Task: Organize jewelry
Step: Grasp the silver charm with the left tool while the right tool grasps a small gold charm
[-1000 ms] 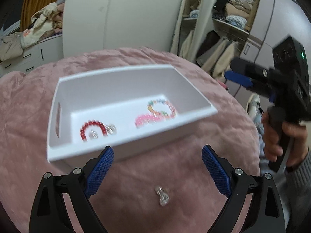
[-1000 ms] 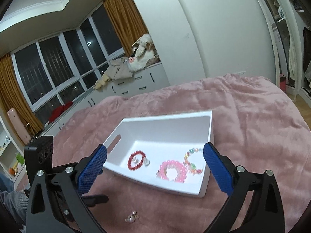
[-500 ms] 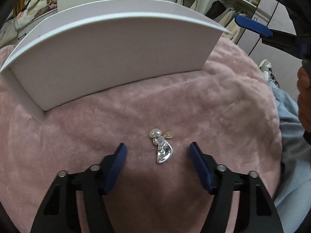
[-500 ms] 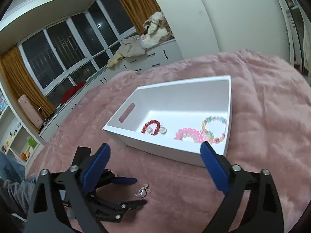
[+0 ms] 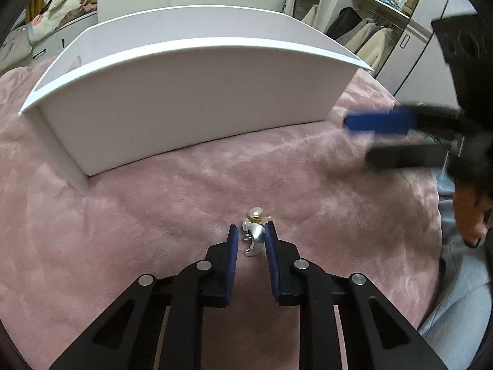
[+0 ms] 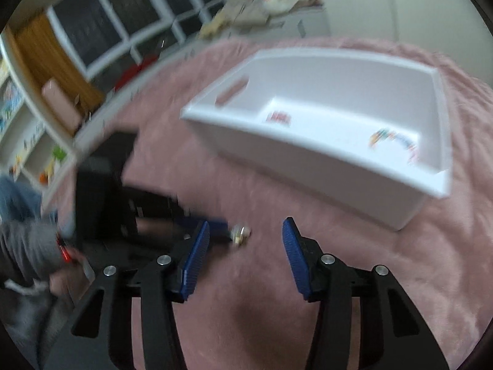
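Note:
A silver earring with a pearl lies on the pink blanket in front of the white box. My left gripper has its jaws closing, and both blue pads touch the sides of the earring. In the right wrist view the earring shows blurred at the tip of the left gripper. My right gripper hovers low over the blanket, jaws closing, with nothing between them. It also appears blurred at the right of the left wrist view. Inside the box lie a red bracelet and a multicoloured bracelet.
The pink blanket covers the bed all around the box. A person's hand and a jeans leg are at the right edge. Wardrobe shelves stand behind the box, and dark windows with orange curtains are far left in the right wrist view.
My left gripper sank to the earring and its jaws narrowed onto it. My right gripper dropped and tilted down toward the blanket near the earring, its jaws narrowing.

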`<action>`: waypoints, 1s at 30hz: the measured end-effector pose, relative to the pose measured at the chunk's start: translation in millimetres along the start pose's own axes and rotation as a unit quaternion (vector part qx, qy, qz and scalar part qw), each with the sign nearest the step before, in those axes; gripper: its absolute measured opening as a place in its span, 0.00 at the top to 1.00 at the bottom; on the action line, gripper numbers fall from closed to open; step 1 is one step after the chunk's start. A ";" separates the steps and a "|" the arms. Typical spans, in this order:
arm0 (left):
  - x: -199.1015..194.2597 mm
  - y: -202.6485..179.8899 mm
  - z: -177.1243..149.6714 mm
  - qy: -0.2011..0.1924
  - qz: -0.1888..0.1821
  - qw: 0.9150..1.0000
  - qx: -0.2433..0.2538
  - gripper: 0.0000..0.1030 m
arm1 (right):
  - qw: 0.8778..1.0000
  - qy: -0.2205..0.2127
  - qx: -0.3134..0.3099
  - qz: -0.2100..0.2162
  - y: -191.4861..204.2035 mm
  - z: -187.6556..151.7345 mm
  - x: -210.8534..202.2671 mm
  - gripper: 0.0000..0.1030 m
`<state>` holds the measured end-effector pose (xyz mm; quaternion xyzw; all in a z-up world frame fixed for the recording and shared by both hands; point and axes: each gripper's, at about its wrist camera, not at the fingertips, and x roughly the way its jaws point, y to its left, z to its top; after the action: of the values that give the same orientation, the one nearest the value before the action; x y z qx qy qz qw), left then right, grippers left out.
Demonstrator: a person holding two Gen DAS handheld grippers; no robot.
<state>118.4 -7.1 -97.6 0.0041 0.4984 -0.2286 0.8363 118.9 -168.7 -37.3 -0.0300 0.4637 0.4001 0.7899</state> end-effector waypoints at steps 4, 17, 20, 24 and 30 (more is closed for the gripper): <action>-3.5 7.8 -0.9 -0.001 0.001 1.000 -0.005 0.85 | 0.998 0.053 -0.034 -0.022 10.3 -9.6 33.4 0.56; 5.0 18.4 -12.8 0.023 -0.020 1.000 -0.006 0.62 | 0.997 0.049 -0.056 -0.027 17.5 -14.1 77.8 0.73; 2.1 12.1 -17.2 0.020 -0.043 0.999 0.008 0.43 | 0.998 0.040 -0.043 -0.012 13.4 -10.4 75.4 0.91; 4.8 -0.4 -20.7 0.018 -0.033 0.999 0.039 0.38 | 0.999 0.033 -0.016 -0.015 1.0 -9.2 65.4 0.91; 18.6 -4.0 -8.7 0.005 -0.016 1.000 0.018 0.44 | 1.000 0.019 0.012 -0.008 -8.4 -7.3 51.3 0.91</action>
<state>117.0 -15.6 -116.7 0.0123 0.4981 -0.2514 0.8298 132.0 -146.6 -83.0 -0.0322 0.4834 0.3872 0.7844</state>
